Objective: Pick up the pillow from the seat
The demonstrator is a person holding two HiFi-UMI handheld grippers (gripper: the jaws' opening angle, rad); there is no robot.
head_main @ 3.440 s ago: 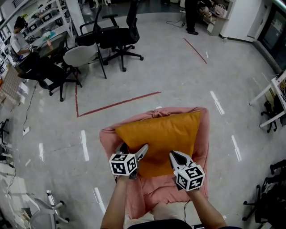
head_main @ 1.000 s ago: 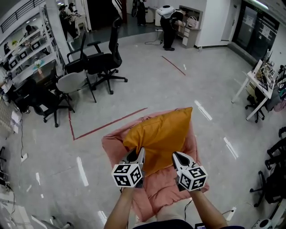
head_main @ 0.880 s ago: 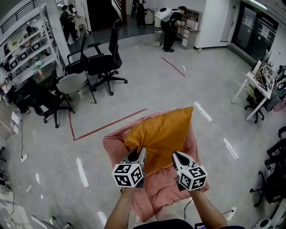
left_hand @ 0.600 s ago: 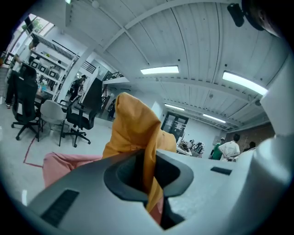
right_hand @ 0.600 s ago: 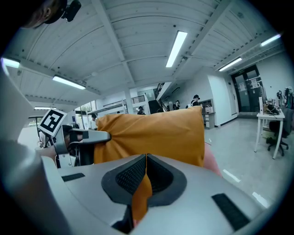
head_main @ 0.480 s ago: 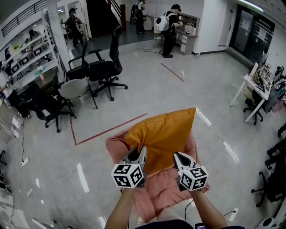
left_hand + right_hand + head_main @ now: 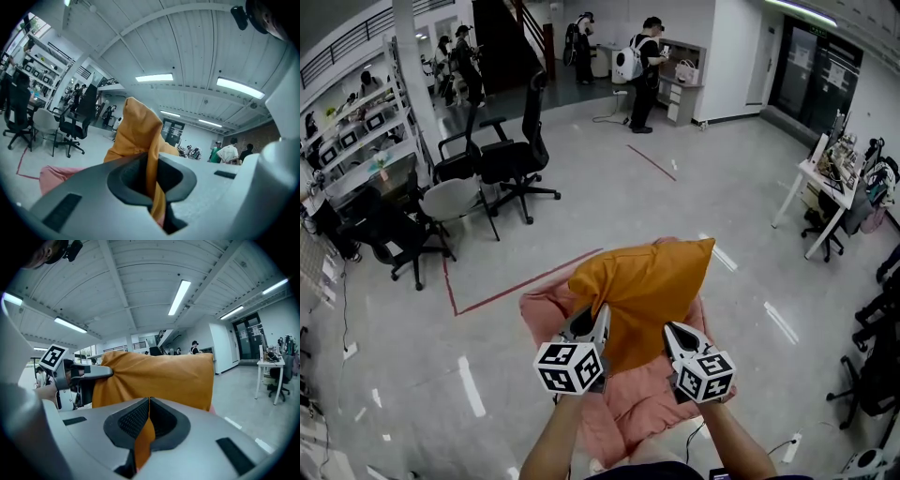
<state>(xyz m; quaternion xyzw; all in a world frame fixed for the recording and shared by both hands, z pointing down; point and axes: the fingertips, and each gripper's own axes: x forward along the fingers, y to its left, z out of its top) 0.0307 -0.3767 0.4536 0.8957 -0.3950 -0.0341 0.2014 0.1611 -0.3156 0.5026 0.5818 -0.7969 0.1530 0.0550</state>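
Observation:
An orange pillow point(image 7: 642, 286) hangs lifted above a pink draped seat point(image 7: 628, 398), its far corner tilted up. My left gripper point(image 7: 598, 314) is shut on the pillow's near left edge; orange fabric point(image 7: 151, 168) is pinched between its jaws in the left gripper view. My right gripper point(image 7: 672, 333) is shut on the near right edge, with the pillow cloth point(image 7: 145, 437) squeezed between the pads. In the right gripper view the pillow point(image 7: 159, 376) spreads ahead, with the left gripper point(image 7: 91, 372) at its far corner.
Black office chairs point(image 7: 511, 155) and a grey chair point(image 7: 455, 199) stand at the far left beside shelving point(image 7: 356, 122). Red tape lines point(image 7: 516, 281) mark the floor. A white desk point(image 7: 825, 183) stands at right. People point(image 7: 633, 61) stand at the far end.
Both grippers have raised the pillow off the pink seat; it now hangs higher and more folded than a second ago. The head view has tipped up toward the room.

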